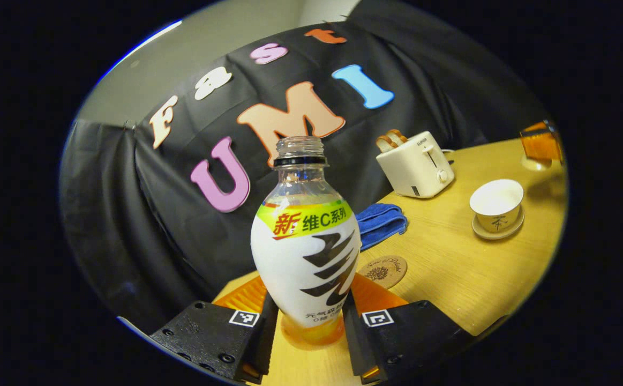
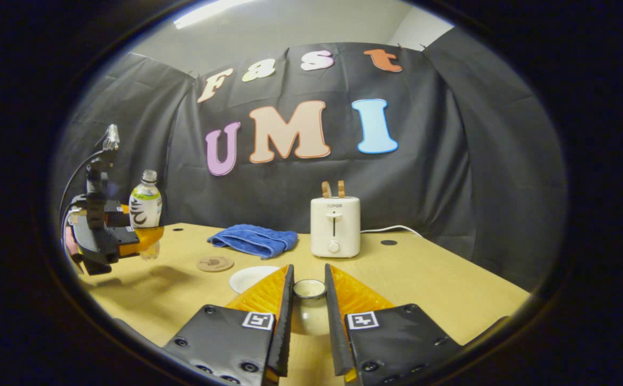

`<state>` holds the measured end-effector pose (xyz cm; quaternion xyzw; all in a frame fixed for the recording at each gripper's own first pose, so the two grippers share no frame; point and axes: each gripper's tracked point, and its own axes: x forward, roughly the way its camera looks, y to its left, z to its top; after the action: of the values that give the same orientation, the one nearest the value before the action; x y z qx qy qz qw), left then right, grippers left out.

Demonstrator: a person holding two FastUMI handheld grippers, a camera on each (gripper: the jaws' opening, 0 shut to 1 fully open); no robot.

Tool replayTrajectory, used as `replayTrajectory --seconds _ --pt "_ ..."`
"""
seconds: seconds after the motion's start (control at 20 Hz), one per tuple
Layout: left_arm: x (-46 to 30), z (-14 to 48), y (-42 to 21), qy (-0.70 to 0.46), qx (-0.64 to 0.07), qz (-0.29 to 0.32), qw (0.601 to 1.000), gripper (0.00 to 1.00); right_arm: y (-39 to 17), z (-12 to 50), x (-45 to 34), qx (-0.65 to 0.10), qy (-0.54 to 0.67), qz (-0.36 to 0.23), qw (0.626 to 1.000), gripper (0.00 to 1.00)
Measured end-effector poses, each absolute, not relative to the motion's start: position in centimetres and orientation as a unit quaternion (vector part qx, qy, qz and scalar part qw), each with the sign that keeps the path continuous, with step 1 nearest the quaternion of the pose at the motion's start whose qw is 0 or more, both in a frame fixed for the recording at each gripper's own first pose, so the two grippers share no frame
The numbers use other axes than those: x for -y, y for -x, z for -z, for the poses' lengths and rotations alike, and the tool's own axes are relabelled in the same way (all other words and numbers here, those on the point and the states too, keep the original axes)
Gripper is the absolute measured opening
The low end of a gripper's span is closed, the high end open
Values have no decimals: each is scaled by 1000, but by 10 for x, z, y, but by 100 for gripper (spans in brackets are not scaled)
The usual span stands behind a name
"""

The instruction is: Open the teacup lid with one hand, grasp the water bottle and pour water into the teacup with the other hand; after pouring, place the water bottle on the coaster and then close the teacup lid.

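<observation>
The uncapped water bottle (image 1: 305, 252) stands upright between the fingers of my left gripper (image 1: 311, 321), which is shut on its lower body. In the right gripper view the same bottle (image 2: 145, 205) and left gripper (image 2: 148, 239) hang just above the table's left end. The white teacup (image 1: 496, 202) sits open on its saucer at the right; its rim (image 2: 251, 277) peeks out beside my right gripper (image 2: 309, 276). That gripper is shut on the teacup lid (image 2: 309, 311), held close above the table. The round cork coaster (image 1: 382, 271) (image 2: 215, 263) lies bare between bottle and cup.
A folded blue towel (image 2: 254, 239) lies behind the coaster. A white toaster (image 2: 335, 225) with toast in it stands at the back, its cord trailing right. The wooden table (image 2: 440, 284) ends near the black cloth wall. The right gripper (image 1: 541, 142) shows beyond the cup.
</observation>
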<state>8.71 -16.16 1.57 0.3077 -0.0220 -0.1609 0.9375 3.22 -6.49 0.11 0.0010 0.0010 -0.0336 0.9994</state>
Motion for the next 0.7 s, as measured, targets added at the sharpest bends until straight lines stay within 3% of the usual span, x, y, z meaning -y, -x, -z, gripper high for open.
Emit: replayTrajectory --seconds 0.3,0.7 --pt "207 -32 -92 -485 90 174 852 54 -32 -2 84 -1 0 52 999 36" --pt "233 -17 -110 -628 95 181 751 54 -32 -2 106 0 0 77 997 36"
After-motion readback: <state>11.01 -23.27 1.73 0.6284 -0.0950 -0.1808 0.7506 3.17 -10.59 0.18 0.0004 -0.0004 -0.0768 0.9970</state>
